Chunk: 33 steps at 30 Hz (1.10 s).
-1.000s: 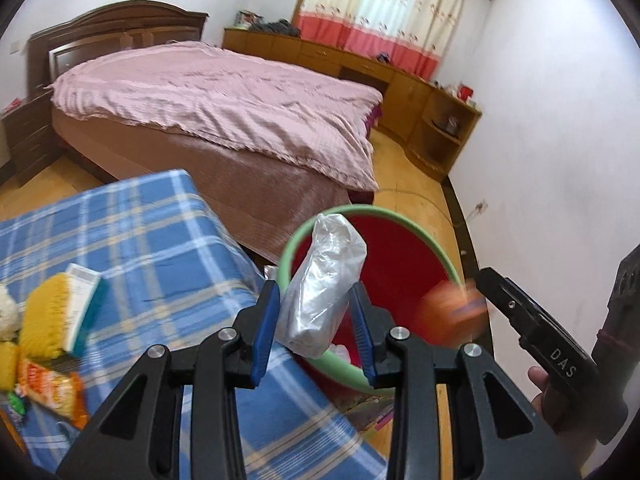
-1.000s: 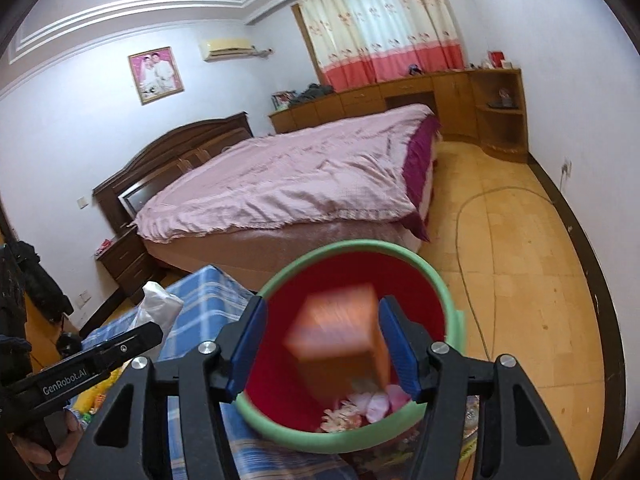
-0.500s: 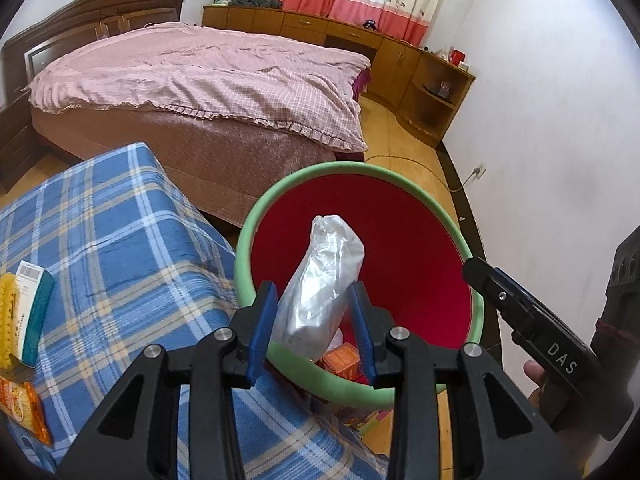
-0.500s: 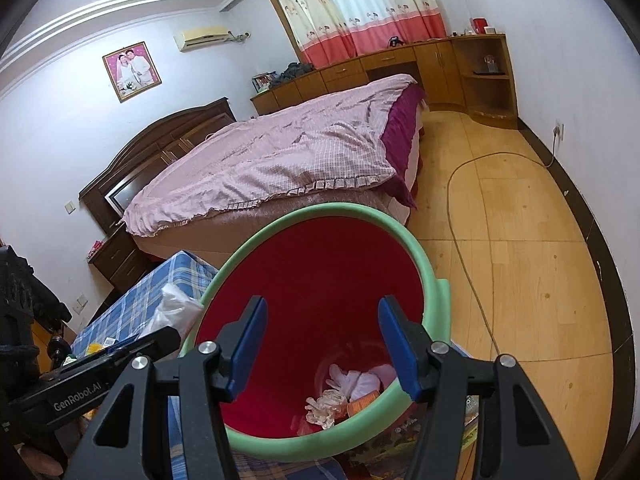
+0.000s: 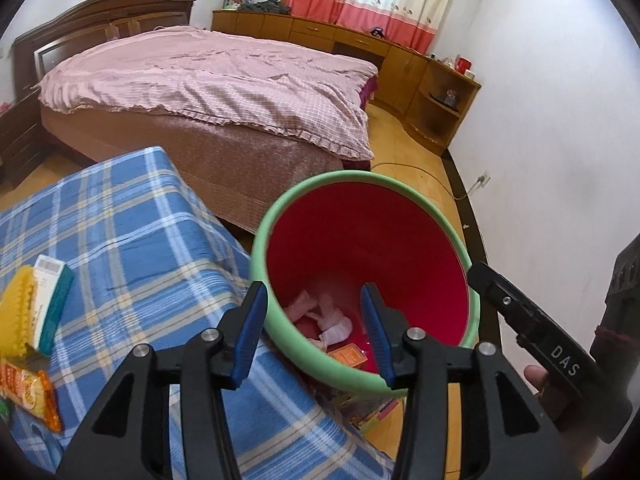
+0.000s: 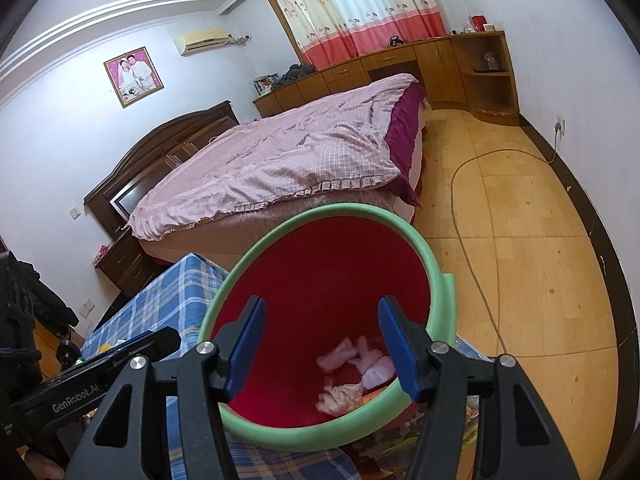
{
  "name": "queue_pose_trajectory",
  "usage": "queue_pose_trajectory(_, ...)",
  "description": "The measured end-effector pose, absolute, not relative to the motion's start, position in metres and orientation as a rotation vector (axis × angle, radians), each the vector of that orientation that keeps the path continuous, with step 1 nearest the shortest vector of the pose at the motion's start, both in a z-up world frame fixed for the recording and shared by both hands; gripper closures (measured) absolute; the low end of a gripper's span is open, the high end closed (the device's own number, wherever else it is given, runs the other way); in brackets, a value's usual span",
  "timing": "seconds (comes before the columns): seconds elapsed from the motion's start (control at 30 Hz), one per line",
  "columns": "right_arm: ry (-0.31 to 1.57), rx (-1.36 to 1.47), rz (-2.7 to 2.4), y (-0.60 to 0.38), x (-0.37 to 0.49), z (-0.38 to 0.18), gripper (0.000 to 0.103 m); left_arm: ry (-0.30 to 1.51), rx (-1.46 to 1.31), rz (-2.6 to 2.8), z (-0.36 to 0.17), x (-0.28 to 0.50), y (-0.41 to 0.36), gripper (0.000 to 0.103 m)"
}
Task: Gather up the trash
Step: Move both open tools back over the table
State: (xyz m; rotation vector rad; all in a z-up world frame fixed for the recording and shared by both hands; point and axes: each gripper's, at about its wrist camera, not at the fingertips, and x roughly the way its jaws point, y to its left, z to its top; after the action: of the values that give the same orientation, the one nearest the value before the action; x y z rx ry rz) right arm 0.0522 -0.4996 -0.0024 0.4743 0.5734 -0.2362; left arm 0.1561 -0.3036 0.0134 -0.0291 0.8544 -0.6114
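Left tool [image 5: 314,334] hangs over the green-rimmed bin [image 5: 400,184], its jaws just widened and empty; snack packets [image 5: 28,388] lie on the blue-checked table [image 5: 132,248]. Right tool [image 6: 322,344], jaws apart and empty, looks into the same bin [image 6: 436,264], crumpled wrappers [image 6: 360,364] at its bottom.

Home bedroom, large bed [image 6: 288,160] with pink cover, dark headboard [image 6: 168,152], curtained window [image 6: 352,8], wooden cabinets [image 5: 360,48], apparently a wall air conditioner [image 6: 204,39]
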Motion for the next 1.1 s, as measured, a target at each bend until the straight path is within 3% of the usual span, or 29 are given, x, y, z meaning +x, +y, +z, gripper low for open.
queue_pose_trajectory(0.67,0.576,0.484,-0.135,-0.428,0.032,0.028,0.031,0.782,-0.103,-0.422,0.049,0.127,-0.193,0.054)
queue_pose_trajectory(1.1,0.620,0.437,0.002,-0.350,0.035,0.039,0.030,0.769,-0.137,-0.234,0.049,0.106,-0.090,0.054)
